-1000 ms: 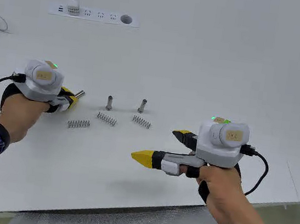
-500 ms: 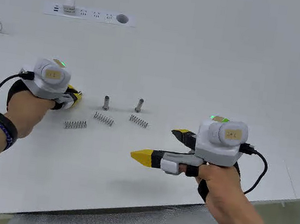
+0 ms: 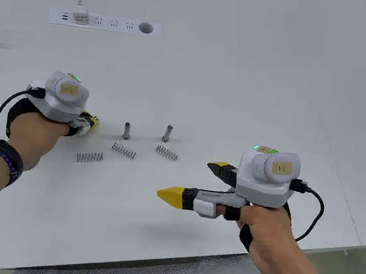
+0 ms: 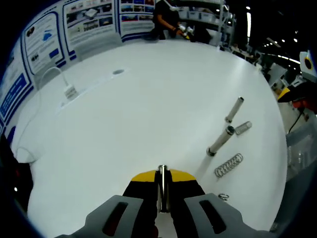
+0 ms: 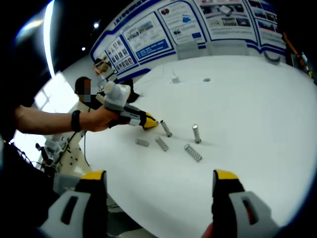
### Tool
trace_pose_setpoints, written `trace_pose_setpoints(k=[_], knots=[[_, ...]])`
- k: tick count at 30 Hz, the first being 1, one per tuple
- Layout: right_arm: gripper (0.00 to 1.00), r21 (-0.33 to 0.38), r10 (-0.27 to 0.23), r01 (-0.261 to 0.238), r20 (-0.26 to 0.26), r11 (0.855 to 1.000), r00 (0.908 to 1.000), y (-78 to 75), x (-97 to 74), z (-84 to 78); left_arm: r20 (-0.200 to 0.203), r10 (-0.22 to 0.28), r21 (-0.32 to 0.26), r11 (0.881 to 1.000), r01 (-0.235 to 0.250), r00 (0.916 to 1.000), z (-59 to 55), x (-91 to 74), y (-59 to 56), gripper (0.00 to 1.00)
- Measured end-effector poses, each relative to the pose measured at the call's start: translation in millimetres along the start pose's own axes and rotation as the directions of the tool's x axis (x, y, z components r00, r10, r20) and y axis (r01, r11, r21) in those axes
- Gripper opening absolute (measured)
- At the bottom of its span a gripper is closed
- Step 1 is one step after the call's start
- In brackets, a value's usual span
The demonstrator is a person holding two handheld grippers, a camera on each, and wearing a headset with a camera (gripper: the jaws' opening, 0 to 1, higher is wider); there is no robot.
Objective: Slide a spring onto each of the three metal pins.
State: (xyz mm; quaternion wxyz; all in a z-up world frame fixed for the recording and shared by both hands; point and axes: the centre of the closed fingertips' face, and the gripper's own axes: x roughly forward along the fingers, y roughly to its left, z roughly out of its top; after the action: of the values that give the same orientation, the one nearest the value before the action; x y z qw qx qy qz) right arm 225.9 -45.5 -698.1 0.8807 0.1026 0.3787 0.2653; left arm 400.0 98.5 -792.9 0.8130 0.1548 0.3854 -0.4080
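My left gripper is shut on a metal pin, which runs straight out between its yellow tips. Two other pins stand upright on the white table: one just right of that gripper, one further right. Three springs lie in front of them, at the left, in the middle and at the right. My right gripper hovers open nearer me, right of the springs, with nothing between its jaws. Its own view has both standing pins and the springs ahead.
A white power strip with a plugged-in cable lies at the back of the table. The table's front edge runs close under my right hand. Posters and a person are beyond the far edge.
The pin's end that stuck out to the right of my left gripper a second ago is now tucked behind it. The right gripper stays open in place; the head camera shifted.
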Motion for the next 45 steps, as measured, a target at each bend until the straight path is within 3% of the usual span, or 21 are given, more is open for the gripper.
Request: trace_pose_setpoints(k=[22, 45], knots=[[0.89, -0.004, -0.001, 0.001, 0.007, 1.000, 1.0000, 0.6, -1.3, 0.2, 0.093, 0.037, -0.112, 0.993, -0.026, 0.9950, 2.5, -43.5, 12.5, 0.07], [0.89, -0.014, 0.007, -0.007, 0.006, 1.000, 1.0000, 4.8, -0.4, -0.3, 0.110, 0.053, -0.123, 0.992, -0.040, 0.9925, -10.4, -66.7, 12.3, 0.07]])
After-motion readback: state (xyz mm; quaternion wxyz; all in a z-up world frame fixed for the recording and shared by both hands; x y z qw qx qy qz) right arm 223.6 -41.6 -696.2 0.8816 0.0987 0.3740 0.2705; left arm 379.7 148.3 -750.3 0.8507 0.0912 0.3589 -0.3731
